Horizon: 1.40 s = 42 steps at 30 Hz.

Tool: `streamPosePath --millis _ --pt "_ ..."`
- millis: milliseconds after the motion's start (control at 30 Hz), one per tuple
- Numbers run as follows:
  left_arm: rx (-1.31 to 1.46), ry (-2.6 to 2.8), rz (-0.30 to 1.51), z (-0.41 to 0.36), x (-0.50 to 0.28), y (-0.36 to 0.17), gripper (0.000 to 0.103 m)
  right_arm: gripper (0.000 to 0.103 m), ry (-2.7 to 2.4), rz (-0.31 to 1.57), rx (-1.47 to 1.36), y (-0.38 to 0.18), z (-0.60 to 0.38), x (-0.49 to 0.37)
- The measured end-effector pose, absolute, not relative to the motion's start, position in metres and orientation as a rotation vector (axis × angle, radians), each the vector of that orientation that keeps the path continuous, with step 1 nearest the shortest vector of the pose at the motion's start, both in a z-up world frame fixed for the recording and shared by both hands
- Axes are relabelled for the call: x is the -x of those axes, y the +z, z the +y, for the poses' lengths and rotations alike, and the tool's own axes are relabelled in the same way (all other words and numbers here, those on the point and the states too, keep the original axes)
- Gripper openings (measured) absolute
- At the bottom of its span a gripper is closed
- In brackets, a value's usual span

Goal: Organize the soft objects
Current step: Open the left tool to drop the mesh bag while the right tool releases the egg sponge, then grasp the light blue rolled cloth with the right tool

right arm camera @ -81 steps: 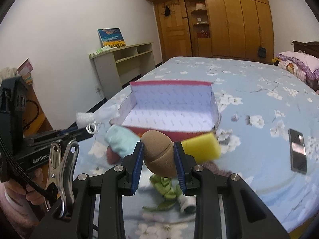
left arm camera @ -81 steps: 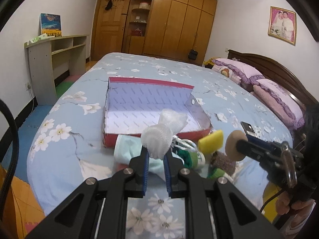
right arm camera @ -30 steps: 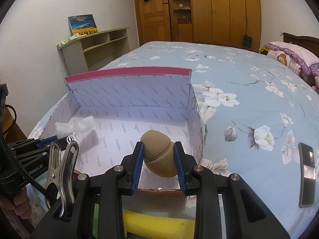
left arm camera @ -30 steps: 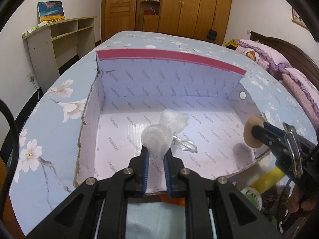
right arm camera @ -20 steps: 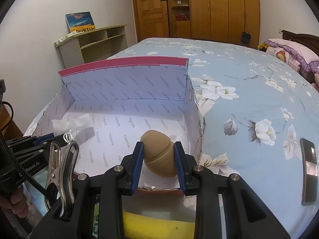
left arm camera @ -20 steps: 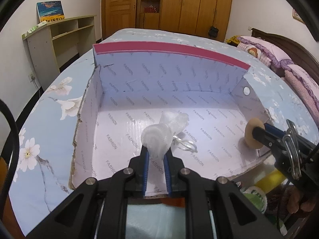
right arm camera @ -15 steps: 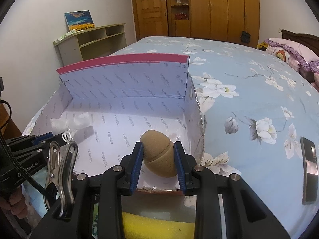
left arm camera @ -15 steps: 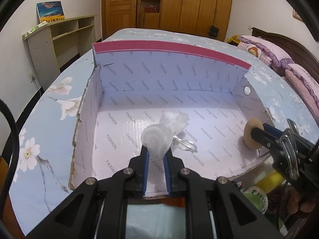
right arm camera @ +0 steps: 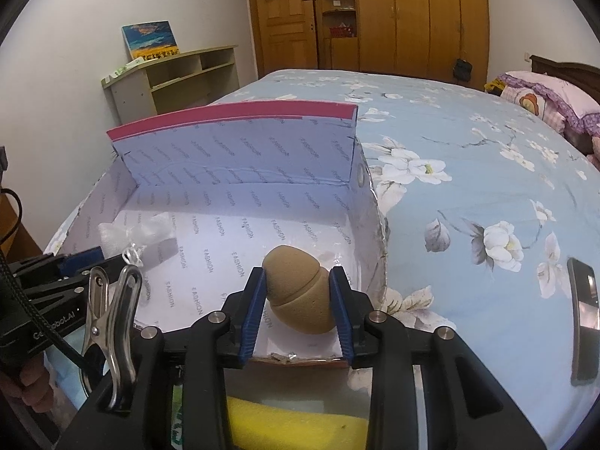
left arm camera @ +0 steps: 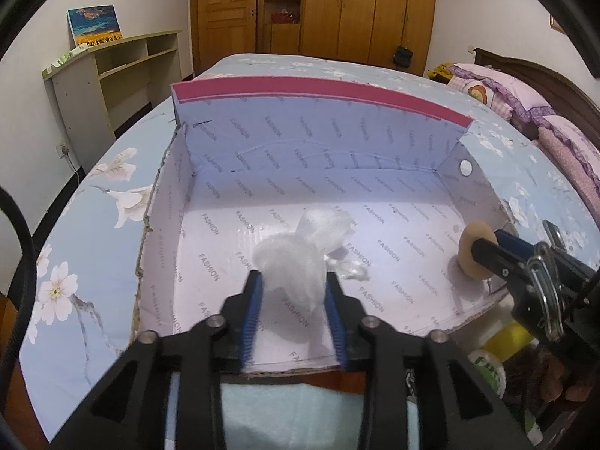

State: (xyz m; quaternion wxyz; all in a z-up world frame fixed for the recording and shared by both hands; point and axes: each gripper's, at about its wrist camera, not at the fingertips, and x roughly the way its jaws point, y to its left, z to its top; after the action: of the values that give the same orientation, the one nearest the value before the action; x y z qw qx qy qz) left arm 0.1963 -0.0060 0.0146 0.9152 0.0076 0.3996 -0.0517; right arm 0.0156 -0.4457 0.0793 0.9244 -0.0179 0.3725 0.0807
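A shallow cardboard box (left arm camera: 318,142) with a red rim and white printed lining lies on the bed. My left gripper (left arm camera: 294,294) has opened wider, and the white gauzy pouch (left arm camera: 300,258) still sits between its blue pads, over the box floor. My right gripper (right arm camera: 298,296) has also opened, and the tan egg-shaped sponge (right arm camera: 296,292) rests between its pads just above the box's near right corner. The box (right arm camera: 240,142), the pouch (right arm camera: 135,234) and the left gripper (right arm camera: 67,262) show in the right wrist view. The sponge (left arm camera: 474,251) shows in the left wrist view.
A yellow sponge (right arm camera: 296,425), a pale teal cloth (left arm camera: 292,412), a green-labelled item (left arm camera: 487,371) and a brown soft item (left arm camera: 543,375) lie on the bed before the box. A phone (right arm camera: 583,315) lies to the right. Pillows (left arm camera: 525,101) and a shelf unit (left arm camera: 112,75) stand farther off.
Both grippers carried their objects from in front of the box to over its floor. In the last half second both sets of jaws widened, loosening the pouch and the sponge.
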Motion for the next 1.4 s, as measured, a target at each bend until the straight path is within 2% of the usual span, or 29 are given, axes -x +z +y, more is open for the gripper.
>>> streamPosePath --millis 133,400,467,1400 --pt "-0.021 -0.088 0.822 -0.005 -0.195 0.018 0.05 0.037 0.168 0.754 0.054 0.08 -0.443 -0.012" --pt "-0.038 -0.088 0.826 -0.008 -0.187 0.026 0.056 0.046 0.179 0.742 0.081 0.086 -0.44 -0.007" --pt "-0.035 -0.09 0.823 -0.008 -0.182 0.028 0.057 0.055 0.182 0.73 0.085 0.088 -0.44 -0.004" --pt "0.028 -0.107 0.794 0.031 -0.098 0.062 0.059 0.059 0.201 0.657 0.005 0.115 -0.453 0.054"
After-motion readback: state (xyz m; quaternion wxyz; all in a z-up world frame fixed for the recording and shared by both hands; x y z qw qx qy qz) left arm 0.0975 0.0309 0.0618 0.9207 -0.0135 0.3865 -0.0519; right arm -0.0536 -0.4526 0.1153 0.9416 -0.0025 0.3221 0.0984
